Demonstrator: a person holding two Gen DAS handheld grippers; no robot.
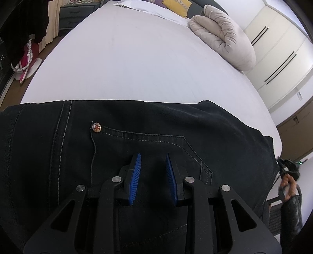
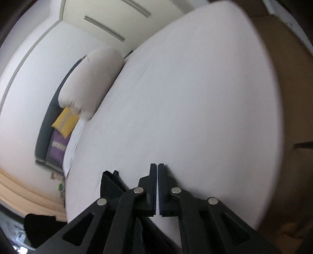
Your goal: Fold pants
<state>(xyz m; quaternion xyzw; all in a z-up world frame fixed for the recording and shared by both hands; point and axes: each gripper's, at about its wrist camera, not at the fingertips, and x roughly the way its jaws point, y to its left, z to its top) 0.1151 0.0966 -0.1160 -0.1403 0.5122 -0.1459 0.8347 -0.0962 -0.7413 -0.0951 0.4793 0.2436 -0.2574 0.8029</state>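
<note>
Black jeans [image 1: 137, 127] lie flat across the near edge of the white bed [image 1: 127, 64], back pocket and a round rivet [image 1: 96, 127] facing up. My left gripper [image 1: 153, 159] hovers over the pocket with its blue pads [image 1: 137, 166] apart, holding nothing. My right gripper [image 2: 157, 166] is shut and empty above the bare sheet [image 2: 185, 97]; a corner of the black jeans [image 2: 111, 183] shows just left of it. The right gripper and the hand holding it also show at the right edge of the left wrist view [image 1: 288, 168].
A rolled beige duvet [image 1: 223, 37] lies at the far right of the bed, with yellow [image 1: 177, 5] and purple pillows by the headboard. White wardrobe doors [image 1: 279, 54] stand to the right. A dresser [image 1: 76, 13] and pink shoes [image 1: 25, 64] are on the left.
</note>
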